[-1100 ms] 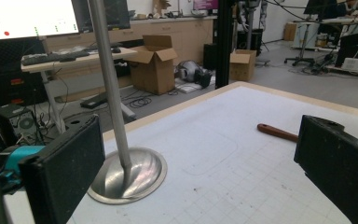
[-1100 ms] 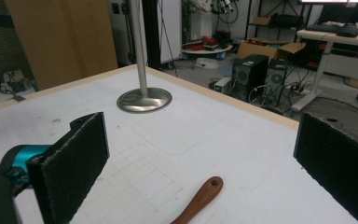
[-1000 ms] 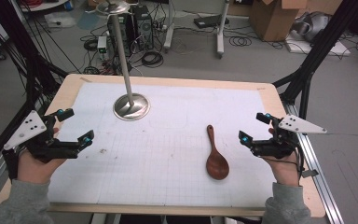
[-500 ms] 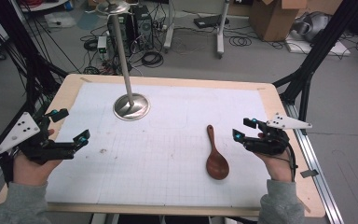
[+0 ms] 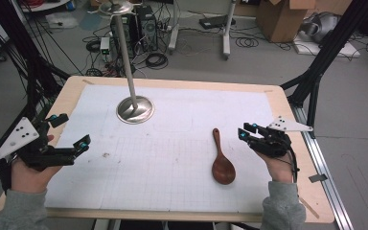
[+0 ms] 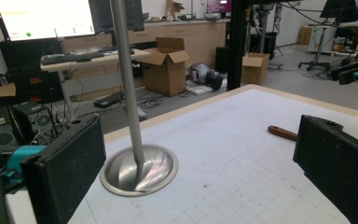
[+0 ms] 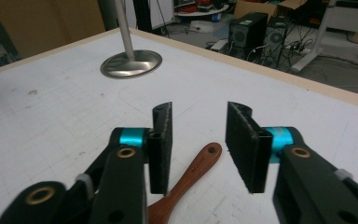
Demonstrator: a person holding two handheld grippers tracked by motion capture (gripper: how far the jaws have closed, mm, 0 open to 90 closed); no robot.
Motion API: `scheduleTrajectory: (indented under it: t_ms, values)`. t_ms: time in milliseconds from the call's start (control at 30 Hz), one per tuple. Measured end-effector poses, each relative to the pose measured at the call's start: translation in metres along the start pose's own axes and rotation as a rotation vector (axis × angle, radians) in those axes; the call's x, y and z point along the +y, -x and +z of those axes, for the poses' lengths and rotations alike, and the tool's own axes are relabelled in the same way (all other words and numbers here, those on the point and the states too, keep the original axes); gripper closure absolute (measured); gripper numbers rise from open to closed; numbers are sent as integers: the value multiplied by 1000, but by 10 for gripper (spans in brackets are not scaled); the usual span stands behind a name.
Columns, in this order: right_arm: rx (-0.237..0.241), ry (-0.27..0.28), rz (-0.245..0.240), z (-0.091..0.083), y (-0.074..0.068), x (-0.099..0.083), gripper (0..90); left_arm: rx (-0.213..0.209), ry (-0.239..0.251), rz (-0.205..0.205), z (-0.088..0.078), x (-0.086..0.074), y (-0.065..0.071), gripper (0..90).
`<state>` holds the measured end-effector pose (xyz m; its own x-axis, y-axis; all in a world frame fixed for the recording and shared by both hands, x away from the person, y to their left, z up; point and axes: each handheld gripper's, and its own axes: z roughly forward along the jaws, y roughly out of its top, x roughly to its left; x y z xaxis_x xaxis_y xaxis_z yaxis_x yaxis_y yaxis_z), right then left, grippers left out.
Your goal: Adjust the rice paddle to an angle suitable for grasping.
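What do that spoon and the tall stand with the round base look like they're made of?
The spoon looks like wood: reddish-brown, with a smooth, slightly glossy finish, perhaps varnished. The stand looks like metal, probably steel: its silvery round base and thin pole have a brushed sheen and catch reflections. Neither can be confirmed from looks alone.

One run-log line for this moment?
right claw: open, just been closing, nothing gripped, above spoon handle | left claw: open, idle | metal stand: upright on table
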<state>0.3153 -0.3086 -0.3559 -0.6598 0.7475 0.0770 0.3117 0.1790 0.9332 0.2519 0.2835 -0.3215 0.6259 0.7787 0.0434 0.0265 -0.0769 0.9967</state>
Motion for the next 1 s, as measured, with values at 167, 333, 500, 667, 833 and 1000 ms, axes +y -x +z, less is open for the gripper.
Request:
scheduleTrajectory:
  t_ms: [167,333,500,667,833,1000]
  values:
    - [6,-8,13,3,3,-3,752,3,-5,1,-1,-1,0,27]
    - [29,-10,10,7,4,-6,894,5,-9,1,-1,-2,0,27]
    - [34,-29,3,15,5,-8,895,3,-15,2,-1,-3,0,27]
    - [25,-50,-6,24,6,-13,895,6,-19,3,-3,-4,0,27]
    - [7,-62,-1,33,8,-19,895,14,-22,-4,-4,-5,-3,27]
    - [2,-88,-13,40,8,-23,895,12,-28,-3,-3,-6,-2,27]
